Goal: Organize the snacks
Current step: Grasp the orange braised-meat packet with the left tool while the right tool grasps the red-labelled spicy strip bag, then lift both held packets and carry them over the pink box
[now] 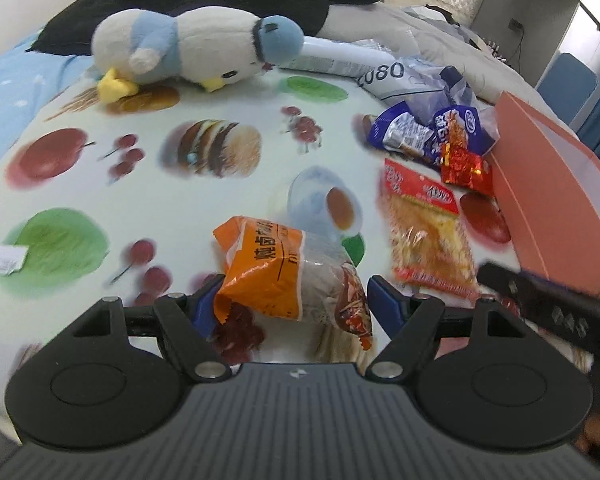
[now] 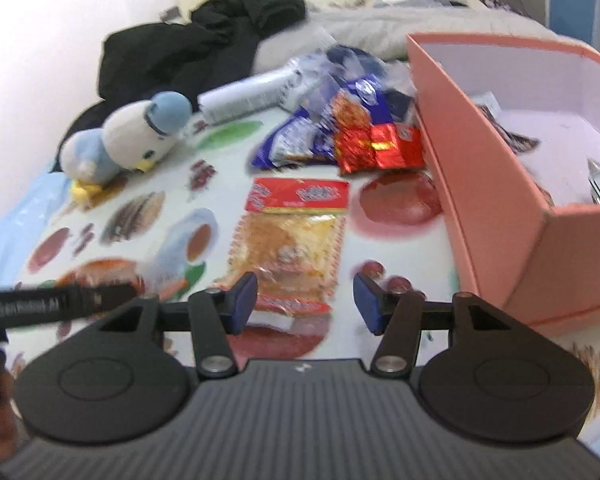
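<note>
Your left hand-held gripper grips the orange snack packet by one end, above the bed; that slack hold could let it slip. Your right hand-held gripper hangs open over the red-topped packet, beside the pink box.
</note>
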A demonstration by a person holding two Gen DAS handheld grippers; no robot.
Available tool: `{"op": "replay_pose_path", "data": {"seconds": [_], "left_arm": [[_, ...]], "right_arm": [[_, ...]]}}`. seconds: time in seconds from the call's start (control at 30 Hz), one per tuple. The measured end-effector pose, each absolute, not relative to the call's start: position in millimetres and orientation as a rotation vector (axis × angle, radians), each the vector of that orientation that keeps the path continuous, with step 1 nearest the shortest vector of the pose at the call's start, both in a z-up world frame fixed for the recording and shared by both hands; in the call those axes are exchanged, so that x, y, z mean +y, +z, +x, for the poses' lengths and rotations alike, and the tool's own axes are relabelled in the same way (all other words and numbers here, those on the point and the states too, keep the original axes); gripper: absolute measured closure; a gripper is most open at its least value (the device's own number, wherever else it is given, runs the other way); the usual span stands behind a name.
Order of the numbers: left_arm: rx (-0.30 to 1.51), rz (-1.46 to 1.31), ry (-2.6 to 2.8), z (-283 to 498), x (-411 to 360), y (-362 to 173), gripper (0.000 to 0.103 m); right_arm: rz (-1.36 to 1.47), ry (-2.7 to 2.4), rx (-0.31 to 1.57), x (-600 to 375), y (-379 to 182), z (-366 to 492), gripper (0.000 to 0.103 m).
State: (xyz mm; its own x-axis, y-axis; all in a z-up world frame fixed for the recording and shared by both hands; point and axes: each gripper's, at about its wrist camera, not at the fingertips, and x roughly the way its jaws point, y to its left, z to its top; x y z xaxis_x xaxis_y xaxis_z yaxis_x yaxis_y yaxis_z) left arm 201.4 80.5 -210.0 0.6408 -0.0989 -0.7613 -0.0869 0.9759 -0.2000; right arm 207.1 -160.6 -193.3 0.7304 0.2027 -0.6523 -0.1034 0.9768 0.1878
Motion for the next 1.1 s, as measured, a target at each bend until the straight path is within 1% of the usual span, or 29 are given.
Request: {"op": "replay_pose_path", "data": {"seconds": [0.07, 0.1, 0.13, 0.17, 0.2, 0.37, 0.43, 0.5, 0.57, 0.6, 0.67, 0.7, 0.73, 0.83, 0.9, 0.93, 1.1], "left_arm": [[0.877, -0.216, -0.004, 193, 84, -210, 0.024], [0.878, -0.21, -0.003, 189, 85, -210, 0.024], [0.879, -0.209, -0.003, 184, 88, -210, 0.024], [0.88, -0.21, -0.004, 181, 90, -210, 0.024], [0.883, -0.212, -0.007, 180, 92, -211, 0.024], [0.891, -0.208, -0.016, 171, 96, -217, 0.021], [0.895, -0.203, -0.033, 167, 95, -220, 0.015], [0.892, -0.186, -0.033, 163, 93, -221, 0.011], [0.893, -0.166, -0.041, 161, 90, -223, 0.01], [0.893, -0.158, -0.046, 160, 89, -223, 0.01], [0.884, -0.149, -0.058, 158, 88, -222, 0.01], [0.88, -0.148, -0.059, 158, 88, -221, 0.01], [0.874, -0.148, -0.055, 157, 88, -220, 0.01], [0.86, -0.162, -0.054, 157, 88, -217, 0.01], [0.851, -0.166, -0.062, 157, 87, -214, 0.01], [0.847, -0.162, -0.065, 157, 86, -213, 0.01], [0.847, -0.123, -0.064, 160, 83, -216, 0.01]], "right_arm": [[0.118, 0.197, 0.724, -153, -194, 211, 0.046], [0.106, 0.219, 0.724, -148, -196, 215, 0.042], [0.096, 0.231, 0.724, -144, -197, 218, 0.035], [0.084, 0.242, 0.724, -140, -198, 222, 0.031], [0.072, 0.246, 0.723, -136, -198, 226, 0.025], [0.021, 0.247, 0.708, -124, -205, 248, 0.024], [-0.009, 0.259, 0.726, -118, -212, 256, 0.024], [-0.05, 0.266, 0.752, -112, -223, 262, 0.025], [-0.075, 0.275, 0.781, -108, -233, 264, 0.023], [-0.111, 0.283, 0.765, -105, -237, 262, 0.023], [-0.138, 0.29, 0.743, -103, -240, 256, 0.025], [-0.138, 0.295, 0.748, -103, -240, 257, 0.028], [-0.142, 0.307, 0.754, -103, -239, 258, 0.037], [-0.141, 0.31, 0.777, -104, -234, 260, 0.054], [-0.139, 0.306, 0.786, -107, -232, 260, 0.061], [-0.141, 0.306, 0.789, -108, -231, 260, 0.064], [-0.162, 0.286, 0.786, -118, -227, 244, 0.067]]}}
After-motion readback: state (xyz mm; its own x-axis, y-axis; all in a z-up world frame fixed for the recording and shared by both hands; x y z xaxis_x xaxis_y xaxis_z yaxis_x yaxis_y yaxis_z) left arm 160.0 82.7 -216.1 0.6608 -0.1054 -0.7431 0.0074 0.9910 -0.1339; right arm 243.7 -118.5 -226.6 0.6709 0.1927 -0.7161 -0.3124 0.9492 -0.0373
